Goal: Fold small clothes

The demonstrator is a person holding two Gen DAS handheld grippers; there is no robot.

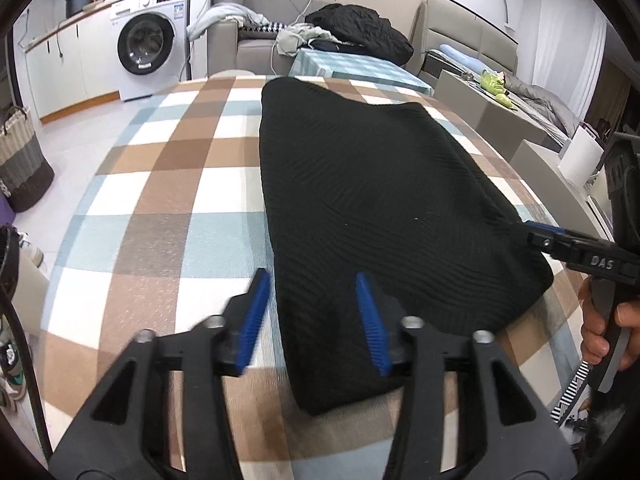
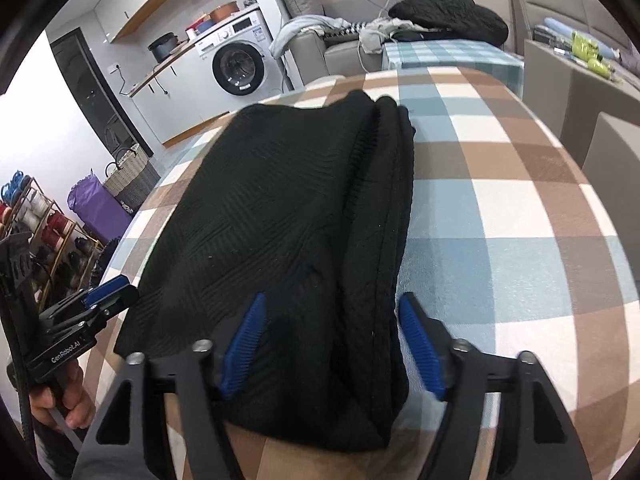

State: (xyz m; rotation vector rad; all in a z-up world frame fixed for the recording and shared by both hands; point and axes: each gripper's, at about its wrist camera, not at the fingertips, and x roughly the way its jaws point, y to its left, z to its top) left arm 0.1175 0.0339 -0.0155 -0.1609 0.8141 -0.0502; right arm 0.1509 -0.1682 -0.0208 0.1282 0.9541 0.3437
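There were 2 grippers & 1 black folded cloth (image 1: 372,200) on 1 table w/ a checked cover (image 1: 160,184).

Nearest in the left view, the left gripper (image 1: 312,320) hung over the cloth's near left edge. Its jaws were apart, not pinching; one blue pad (image 1: 253,320) was over the cover, the other over the cloth. In the right view, the right gripper (image 2: 332,344) sat over the cloth's near right edge, jaws wide, let go, w/ the stacked layers between the pads but not squeezed.

The cloth lay flat, running from the near table edge toward the far edge. It had bare cover on both sides: a wide strip on its left, a wide strip on its right. Lots of room to move there.

The left view showed the right gripper from the side, its tip at the cloth's right edge, & 1 hand (image 1: 604,328) on its handle. The right view showed the left gripper (image 2: 106,292) by the cloth's left corner & 1 hand (image 2: 60,404) on it.

Only the right view showed the folded layers piled along the right edge, 1 shoe rack (image 2: 44,240) & 1 purple bag (image 2: 98,208).

Far off, both showed 1 washer (image 1: 150,52), 1 basket (image 1: 22,160), 1 sofa (image 1: 256,44) w/ a black pile (image 1: 360,32), & a 2nd table w/ a blue checked cover (image 1: 352,66).
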